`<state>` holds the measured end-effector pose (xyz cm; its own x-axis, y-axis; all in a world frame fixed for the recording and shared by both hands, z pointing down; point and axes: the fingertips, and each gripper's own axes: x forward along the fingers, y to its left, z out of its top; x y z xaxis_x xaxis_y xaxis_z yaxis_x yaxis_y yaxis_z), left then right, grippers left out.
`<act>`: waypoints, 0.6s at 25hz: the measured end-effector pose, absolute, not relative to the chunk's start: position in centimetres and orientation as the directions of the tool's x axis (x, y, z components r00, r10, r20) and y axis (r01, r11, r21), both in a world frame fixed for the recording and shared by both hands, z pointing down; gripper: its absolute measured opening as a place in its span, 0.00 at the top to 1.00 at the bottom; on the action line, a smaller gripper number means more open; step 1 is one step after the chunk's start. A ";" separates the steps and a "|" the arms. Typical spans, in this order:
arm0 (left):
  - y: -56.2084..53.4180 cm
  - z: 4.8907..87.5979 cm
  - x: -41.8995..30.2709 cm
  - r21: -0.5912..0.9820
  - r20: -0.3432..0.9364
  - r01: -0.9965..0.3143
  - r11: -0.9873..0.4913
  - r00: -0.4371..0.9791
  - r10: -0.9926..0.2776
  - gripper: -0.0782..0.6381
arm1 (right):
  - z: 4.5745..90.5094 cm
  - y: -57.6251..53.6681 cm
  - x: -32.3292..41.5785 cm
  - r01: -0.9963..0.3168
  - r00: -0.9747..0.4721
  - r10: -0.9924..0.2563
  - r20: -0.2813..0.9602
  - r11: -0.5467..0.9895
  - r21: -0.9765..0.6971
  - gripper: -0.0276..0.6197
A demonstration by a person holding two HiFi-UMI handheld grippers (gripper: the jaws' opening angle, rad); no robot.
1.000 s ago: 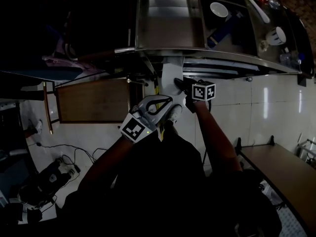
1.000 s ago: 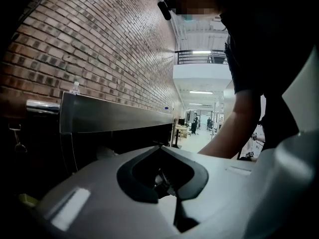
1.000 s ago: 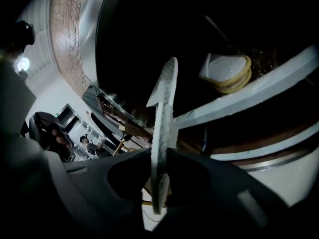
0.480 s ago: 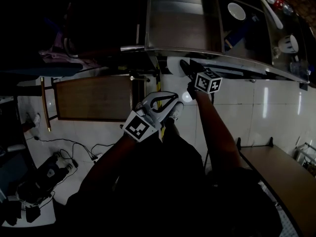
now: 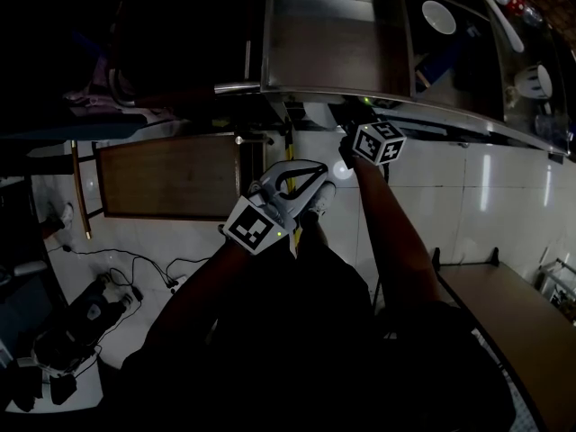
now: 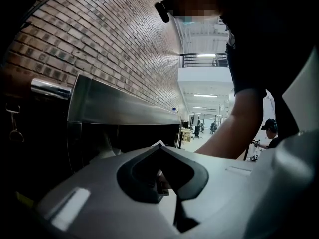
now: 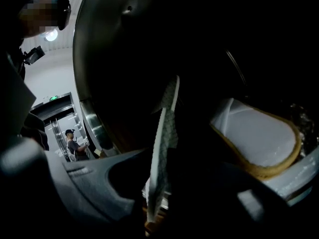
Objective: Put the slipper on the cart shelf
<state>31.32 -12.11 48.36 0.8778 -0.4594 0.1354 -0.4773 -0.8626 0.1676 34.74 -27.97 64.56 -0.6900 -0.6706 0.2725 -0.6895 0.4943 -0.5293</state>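
Cart [image 5: 315, 93] steel fills everything ahead of the right gripper [image 5: 353, 135], whose nose is at the lip of the dark lower shelf [image 7: 209, 44]. Its jaws are clamped on the slipper [image 7: 162, 148], held edge-on with the patterned sole showing. The long axis runs straight out from the jaws into the shelf opening. A second slipper [image 7: 256, 136] already lies on that shelf, ahead and to the right of the held one. The left gripper [image 5: 315, 169] hangs behind and lower with its jaws together on nothing, so the right hand is the nearer. A second ago the right gripper was short of the cart edge; it has since closed in, while the left barely shifted.
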 end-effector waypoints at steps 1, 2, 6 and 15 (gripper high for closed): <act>-12.2 48.4 31.4 0.167 0.137 -0.478 -0.863 0.878 -0.459 0.89 | 64.6 -28.2 34.7 -0.685 -0.694 -0.667 0.270 0.498 -0.531 0.85; -12.3 48.5 31.5 0.166 0.138 -0.478 -0.863 0.878 -0.459 0.89 | 64.6 -28.4 34.7 -0.683 -0.696 -0.666 0.268 0.500 -0.533 0.85; -12.9 48.6 31.7 0.155 0.138 -0.483 -0.862 0.874 -0.465 0.89 | 64.8 -29.0 35.2 -0.700 -0.677 -0.687 0.264 0.491 -0.519 0.83; -14.5 49.2 32.0 0.164 0.143 -0.518 -0.840 0.855 -0.499 0.89 | 64.5 -30.1 36.2 -0.797 -0.594 -0.748 0.296 0.497 -0.345 0.70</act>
